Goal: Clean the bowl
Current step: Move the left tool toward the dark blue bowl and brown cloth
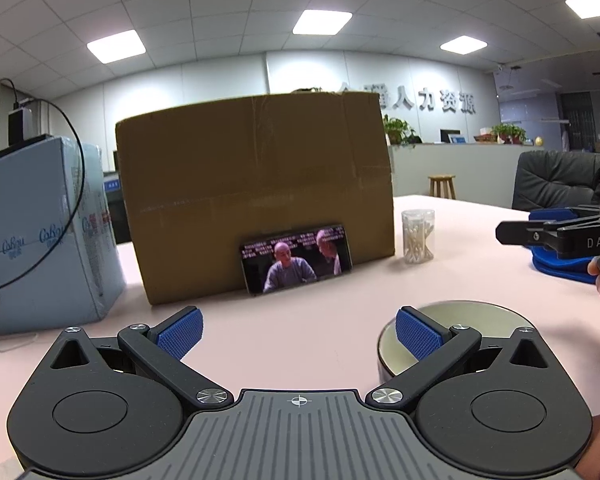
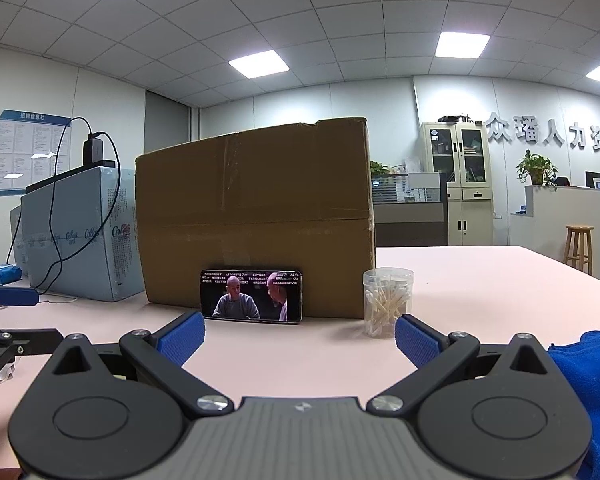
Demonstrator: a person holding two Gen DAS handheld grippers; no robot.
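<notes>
A metal bowl point(image 1: 472, 314) sits on the pink table point(image 1: 300, 332), partly hidden behind my left gripper's right finger. My left gripper point(image 1: 299, 334) is open and empty, just left of the bowl. My right gripper point(image 2: 299, 338) is open and empty above the table. It also shows at the right edge of the left wrist view point(image 1: 512, 232). A blue cloth point(image 2: 588, 384) lies on the table right of the right gripper, and it shows in the left wrist view point(image 1: 560, 268) below that gripper. The bowl does not show in the right wrist view.
A big cardboard box point(image 1: 256, 188) stands at the back with a phone point(image 1: 296, 258) playing video leaned on it. A clear jar of cotton swabs point(image 1: 418, 236) stands right of the box. A wrapped blue-grey package point(image 1: 40, 232) with a cable stands at the left.
</notes>
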